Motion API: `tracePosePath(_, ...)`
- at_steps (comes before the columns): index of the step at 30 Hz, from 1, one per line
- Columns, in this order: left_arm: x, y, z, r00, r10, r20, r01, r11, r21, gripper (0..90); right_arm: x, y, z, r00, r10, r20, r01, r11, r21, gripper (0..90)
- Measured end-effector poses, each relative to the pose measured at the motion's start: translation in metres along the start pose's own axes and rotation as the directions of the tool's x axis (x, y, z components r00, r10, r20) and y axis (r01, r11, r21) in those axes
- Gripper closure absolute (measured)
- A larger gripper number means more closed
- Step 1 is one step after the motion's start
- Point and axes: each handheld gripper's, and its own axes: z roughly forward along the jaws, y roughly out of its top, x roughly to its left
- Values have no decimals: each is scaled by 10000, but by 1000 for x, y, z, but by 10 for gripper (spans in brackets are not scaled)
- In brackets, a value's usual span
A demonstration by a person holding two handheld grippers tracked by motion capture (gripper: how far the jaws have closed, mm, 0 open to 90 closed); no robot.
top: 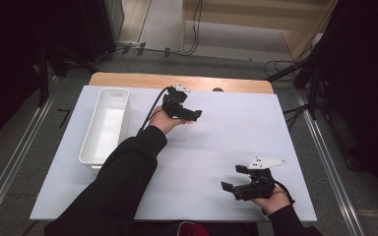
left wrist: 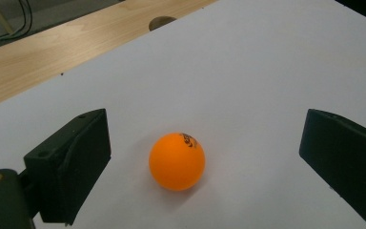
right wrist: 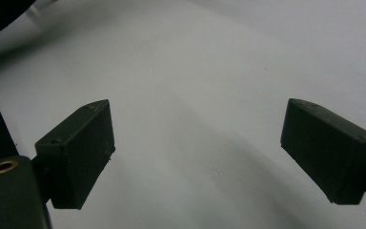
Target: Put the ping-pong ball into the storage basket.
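**Orange ball between my left fingers**

In the left gripper view I see the orange ball [left wrist: 177,161] on the white counter [left wrist: 267,71], between wide-open fingers [left wrist: 71,164], untouched, its printed mark facing up and far. From the high view, the left gripper [top: 189,115] sits far centre, beside a white bin [top: 106,125]; the right gripper [top: 234,189] rests near right, fingers wide, empty. Grey floor [top: 24,162] surrounds the counter.

left tongs [top: 195,116]: jaws wide apart | right tongs [top: 229,188]: jaws wide apart
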Motion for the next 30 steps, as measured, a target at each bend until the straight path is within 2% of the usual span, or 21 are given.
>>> tracePosePath(2,1,0,3,10000,30,-72,-30,10000,17,41,0,0,1,10000,-35,20,35,10000,-10,98)
tracePosePath(5,3,-1,7,9997,-215,-132,213,9996,-162,42,0,1,1,10000,-13,6,13,10000,-14,98)
tracePosePath(8,4,-1,10,9994,-263,-212,256,9992,-302,58,0,0,0,10000,38,-14,-38,10000,-9,98)
tracePosePath(10,6,-1,11,9993,-260,-274,252,9992,-304,58,0,0,0,10000,31,-39,-31,10000,-7,97)
tracePosePath(12,7,0,13,9988,-414,-257,410,9990,-183,58,-1,0,0,10000,-10,5,10,10000,-57,98)
tracePosePath(19,3,7,16,9993,-281,-231,275,9994,-223,58,-1,0,0,10000,12,-33,-12,10000,-50,98)
tracePosePath(30,5,4,22,9987,-471,-172,466,9985,-296,59,-1,0,0,10000,-3,-54,3,10000,56,98)
